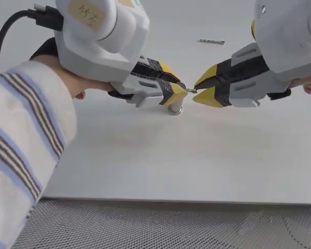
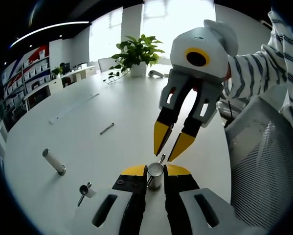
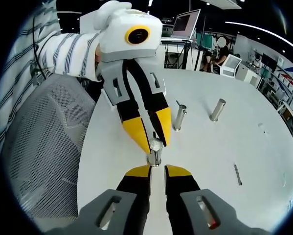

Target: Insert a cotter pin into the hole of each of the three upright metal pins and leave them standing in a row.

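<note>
— step in hand?
— threading, on what i'd judge to be the second pin of three. the left gripper (image 1: pixel 178 87) is clamped around the metal pin (image 2: pixel 155 176), holding it upright on the table (image 1: pixel 145 155) at the centre of the head view. the right gripper (image 1: pixel 198 92) comes at it from the right of that frame, jaws pinched on a cotter pin (image 2: pixel 162 157) whose tip sits right at the metal pin's top.
— is it in the hole yet?
— hard to say. the cotter pin is tiny and the yellow tips crowd it, so it may be entering the hole or just beside it.
— and the others?
— in the right gripper view, just right of centre, the second pin (image 3: pixel 179 116) stands with a cotter already through its head. the third pin (image 3: pixel 217 109), further right, stands bare. a spare cotter pin (image 1: pixel 212 41) lies flat near the top of the head view.
— next move?
— my guess: square the cotter pin to the hole and slide it through while the left jaws stop the metal pin from turning or tipping. then let go gently so it is left standing.
— any containers?
— one, a pot (image 2: pixel 138 70) at the top middle of the left gripper view, with a leafy plant (image 2: pixel 139 49) in it. the parts themselves lie straight on the table.
</note>
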